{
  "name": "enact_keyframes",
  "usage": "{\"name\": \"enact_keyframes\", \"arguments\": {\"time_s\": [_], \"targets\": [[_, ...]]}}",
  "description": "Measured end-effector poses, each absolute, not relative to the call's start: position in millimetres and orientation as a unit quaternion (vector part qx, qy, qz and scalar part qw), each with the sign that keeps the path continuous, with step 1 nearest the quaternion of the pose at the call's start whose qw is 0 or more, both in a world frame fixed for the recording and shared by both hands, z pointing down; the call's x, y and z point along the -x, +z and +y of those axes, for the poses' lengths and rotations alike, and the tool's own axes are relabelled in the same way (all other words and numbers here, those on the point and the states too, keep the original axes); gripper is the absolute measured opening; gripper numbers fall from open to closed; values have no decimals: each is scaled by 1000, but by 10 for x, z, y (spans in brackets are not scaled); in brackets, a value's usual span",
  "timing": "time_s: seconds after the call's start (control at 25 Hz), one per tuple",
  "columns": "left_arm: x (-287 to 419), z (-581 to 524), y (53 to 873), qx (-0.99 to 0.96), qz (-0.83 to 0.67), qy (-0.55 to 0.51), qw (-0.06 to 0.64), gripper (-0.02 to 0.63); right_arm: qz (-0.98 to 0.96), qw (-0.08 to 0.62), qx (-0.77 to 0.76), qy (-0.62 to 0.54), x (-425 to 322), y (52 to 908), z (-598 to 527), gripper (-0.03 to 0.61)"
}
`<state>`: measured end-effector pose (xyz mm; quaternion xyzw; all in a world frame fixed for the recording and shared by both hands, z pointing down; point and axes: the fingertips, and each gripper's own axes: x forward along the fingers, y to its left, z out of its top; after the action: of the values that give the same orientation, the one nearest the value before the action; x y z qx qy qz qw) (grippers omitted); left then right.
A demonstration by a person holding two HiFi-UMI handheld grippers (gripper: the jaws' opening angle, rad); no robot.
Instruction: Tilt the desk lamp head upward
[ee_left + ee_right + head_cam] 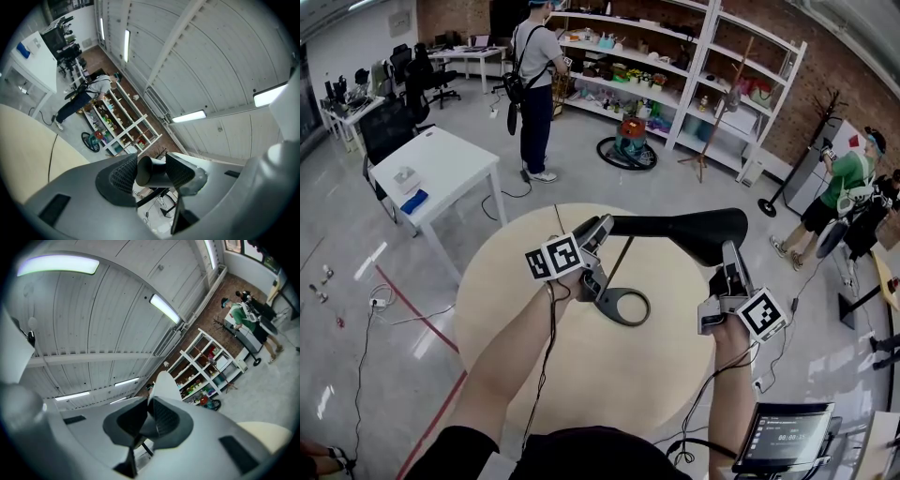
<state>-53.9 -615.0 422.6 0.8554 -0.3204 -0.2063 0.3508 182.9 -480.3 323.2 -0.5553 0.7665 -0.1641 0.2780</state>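
Both sets of jaws are clamped on the lamp. The left gripper (152, 174) pinches the black lamp arm (652, 223); the right gripper (149, 416) pinches the thin edge of the lamp head (712, 232). The ring base (625, 307) stands near the middle of the round table (516, 291), with the head over the right edge.

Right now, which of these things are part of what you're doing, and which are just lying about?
In the job: lamp head, pinched by the right gripper; lamp arm, clamped in the left gripper; round table beneath.
Just lying about: white desk, shelving, office chair, screen.
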Motion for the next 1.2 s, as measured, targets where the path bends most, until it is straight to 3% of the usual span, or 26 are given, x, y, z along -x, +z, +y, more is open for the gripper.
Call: {"name": "enact_keyframes", "arguments": {"time_s": [1.2], "targets": [[514,-6106,4307,-849,-331,-205,358,192,782,251,552,-143,-1718,2952,-4841,28]]}}
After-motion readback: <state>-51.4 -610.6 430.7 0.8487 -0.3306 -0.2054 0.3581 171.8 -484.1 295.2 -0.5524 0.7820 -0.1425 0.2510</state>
